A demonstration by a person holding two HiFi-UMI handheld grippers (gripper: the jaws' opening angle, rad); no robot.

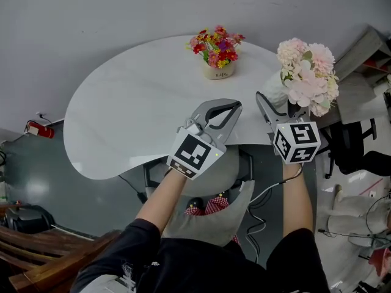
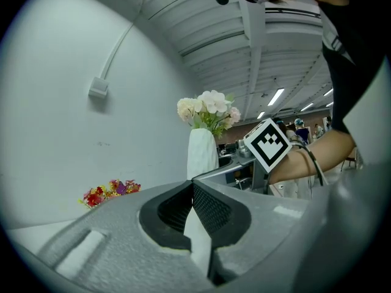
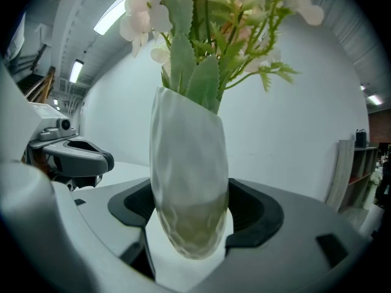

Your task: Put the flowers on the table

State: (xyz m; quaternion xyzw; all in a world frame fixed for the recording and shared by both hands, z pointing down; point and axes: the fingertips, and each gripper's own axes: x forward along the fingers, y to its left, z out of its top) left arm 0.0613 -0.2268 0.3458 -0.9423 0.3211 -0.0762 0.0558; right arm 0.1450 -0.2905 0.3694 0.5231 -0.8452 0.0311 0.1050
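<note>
Head view: vase [image 1: 275, 91] of pale flowers [image 1: 308, 75] at the table [image 1: 122, 102]'s right edge; flower pot [image 1: 217, 57] at the table's far side.
Left gripper view: left gripper [image 2: 192, 185] tips together, empty, idle above the table.
Right gripper view: right gripper [image 3: 189, 215] clamped on the vase, upright for setting down.

Black sleeves [image 1: 131, 246]; grey left claw [image 1: 236, 106], right claw [image 1: 273, 102]; black-and-white marker cubes [image 1: 194, 152].

The white vase [image 3: 189, 188] looks matt and faintly dimpled, the white table [image 1: 122, 115] smooth with a soft sheen.
</note>
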